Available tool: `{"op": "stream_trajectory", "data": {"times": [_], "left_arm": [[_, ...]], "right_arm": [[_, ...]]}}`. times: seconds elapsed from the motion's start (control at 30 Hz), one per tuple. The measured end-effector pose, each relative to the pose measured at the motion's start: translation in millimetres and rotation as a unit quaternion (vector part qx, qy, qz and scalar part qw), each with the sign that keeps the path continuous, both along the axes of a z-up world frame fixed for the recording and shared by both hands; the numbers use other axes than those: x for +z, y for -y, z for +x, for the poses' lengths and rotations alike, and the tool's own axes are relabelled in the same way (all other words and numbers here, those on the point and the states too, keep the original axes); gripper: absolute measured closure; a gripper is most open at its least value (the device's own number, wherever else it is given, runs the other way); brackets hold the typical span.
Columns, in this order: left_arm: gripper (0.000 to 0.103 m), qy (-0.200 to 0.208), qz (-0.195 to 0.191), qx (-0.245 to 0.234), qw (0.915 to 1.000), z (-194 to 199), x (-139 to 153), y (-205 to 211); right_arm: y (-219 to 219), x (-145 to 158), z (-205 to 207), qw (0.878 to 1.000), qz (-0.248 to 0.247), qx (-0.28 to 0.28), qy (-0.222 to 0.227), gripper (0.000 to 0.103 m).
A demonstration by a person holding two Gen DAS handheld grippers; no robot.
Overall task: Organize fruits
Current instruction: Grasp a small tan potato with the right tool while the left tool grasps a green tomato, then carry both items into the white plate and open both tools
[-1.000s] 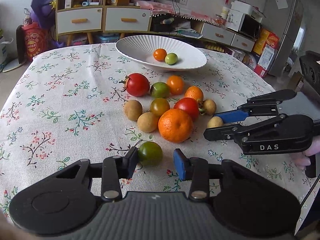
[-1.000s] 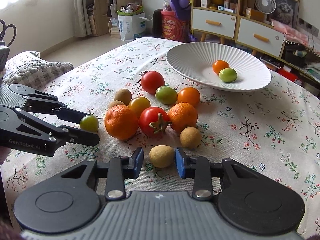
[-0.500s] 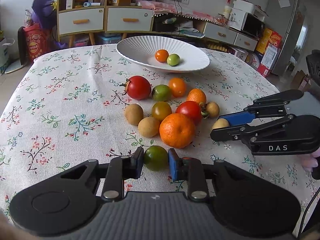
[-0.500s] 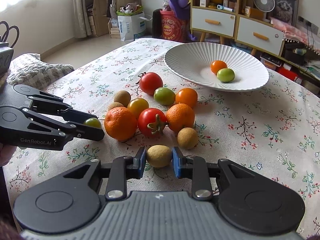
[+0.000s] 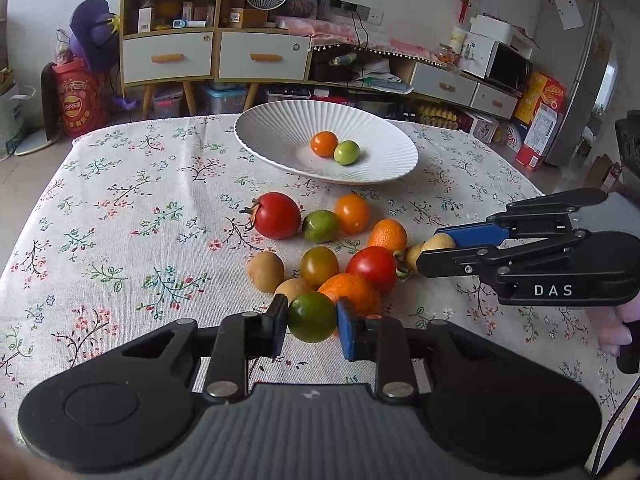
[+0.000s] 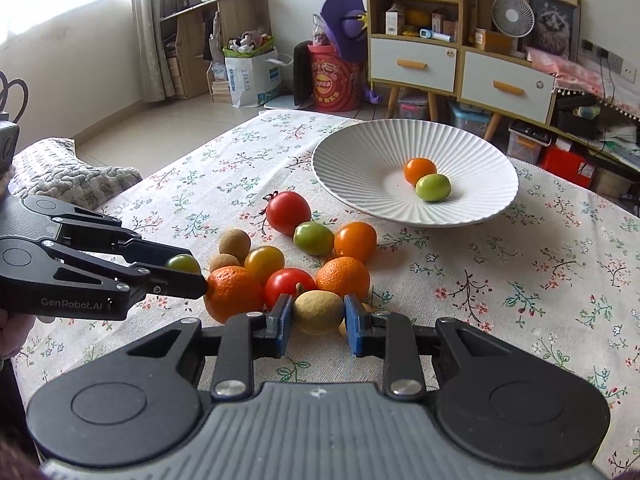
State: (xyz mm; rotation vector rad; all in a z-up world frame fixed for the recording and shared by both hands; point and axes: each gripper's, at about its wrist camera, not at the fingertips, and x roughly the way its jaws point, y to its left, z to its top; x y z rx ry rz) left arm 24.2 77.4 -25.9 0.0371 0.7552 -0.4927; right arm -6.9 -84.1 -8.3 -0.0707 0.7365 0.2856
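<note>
My left gripper [image 5: 312, 326] is shut on a dark green tomato [image 5: 312, 317] and holds it above the cloth, near the fruit pile. It also shows in the right wrist view [image 6: 182, 270]. My right gripper [image 6: 318, 320] is shut on a tan longan [image 6: 319, 312], lifted a little; it shows at the right in the left wrist view [image 5: 438, 250]. A white ribbed plate [image 5: 280, 136] at the back holds an orange tomato [image 5: 324, 143] and a green one [image 5: 347, 152]. Several tomatoes, mandarins and longans lie in a cluster [image 5: 320, 236] before the plate.
The table has a floral cloth [image 5: 120, 216]. A red tomato [image 5: 277, 215] and a big mandarin [image 6: 232, 292] lie in the pile between the grippers. Drawers and shelves stand behind the table. A grey cushion [image 6: 64, 176] lies at the left of the table.
Both grippers have closed on their fruit and lifted it off the cloth. The view has risen and moved forward toward the plate.
</note>
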Motion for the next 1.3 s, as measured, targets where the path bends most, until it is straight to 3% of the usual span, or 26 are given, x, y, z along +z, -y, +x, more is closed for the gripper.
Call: {"op": "stream_trajectory", "data": {"times": [0.43,0.8,1.03,1.3], "left_arm": [[0.082,0.015,0.004,0.006,0.9999,27.2,20.0,31.4],[0.082,0.012,-0.015,0.028,0.9994,53.8,29.2,58.4],[0.082,0.030,0.014,0.020,0.9992,78.3,23.5,79.3],[0.082,0.023,0.023,0.050,0.9982,105.8,10.2,81.2]], "right_arm": [[15.4,15.7,24.7,0.999,0.004,-0.040,0.022,0.078],[36.6,16.7,53.4,0.998,-0.007,-0.054,0.025,0.078],[50.9,19.9,73.5,0.999,-0.020,-0.046,0.020,0.078],[61.9,14.5,95.4,0.999,-0.027,-0.039,0.018,0.078]]}}
